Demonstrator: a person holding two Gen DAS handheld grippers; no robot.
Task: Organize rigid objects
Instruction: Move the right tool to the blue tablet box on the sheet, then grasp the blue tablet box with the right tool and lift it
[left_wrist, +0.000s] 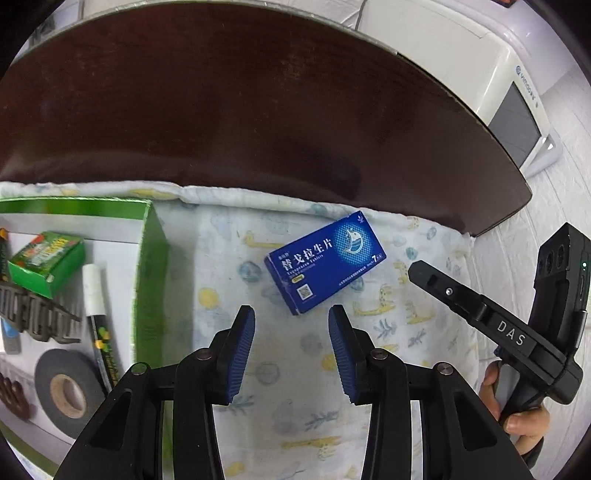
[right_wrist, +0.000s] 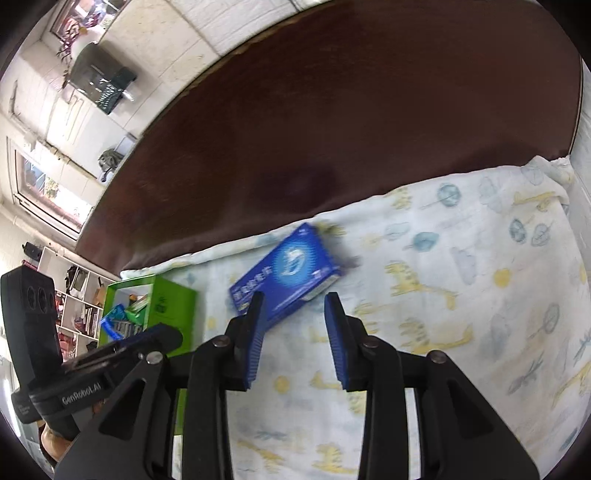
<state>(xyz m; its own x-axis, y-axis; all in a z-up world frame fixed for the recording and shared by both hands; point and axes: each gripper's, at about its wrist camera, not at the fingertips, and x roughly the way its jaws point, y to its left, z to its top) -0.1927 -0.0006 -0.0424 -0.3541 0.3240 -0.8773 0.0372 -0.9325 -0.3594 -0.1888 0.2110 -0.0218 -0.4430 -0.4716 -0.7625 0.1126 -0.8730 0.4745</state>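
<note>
A blue medicine box (left_wrist: 325, 263) lies flat on the patterned cloth (left_wrist: 288, 398), just ahead of my left gripper (left_wrist: 291, 313), which is open and empty. In the right wrist view the same blue box (right_wrist: 286, 271) lies just past my open, empty right gripper (right_wrist: 294, 298); its near end is partly behind the left fingertip (right_wrist: 258, 306). A green-walled box (left_wrist: 147, 266) at the left holds a small green carton (left_wrist: 46, 260), a white marker (left_wrist: 96, 317), a roll of black tape (left_wrist: 68, 393) and dark plastic parts.
A dark brown headboard-like panel (left_wrist: 258, 110) rises behind the cloth. The right gripper's body (left_wrist: 517, 332) and the hand holding it show at the right in the left wrist view. The left gripper's body (right_wrist: 74, 376) shows beside the green box (right_wrist: 173, 306).
</note>
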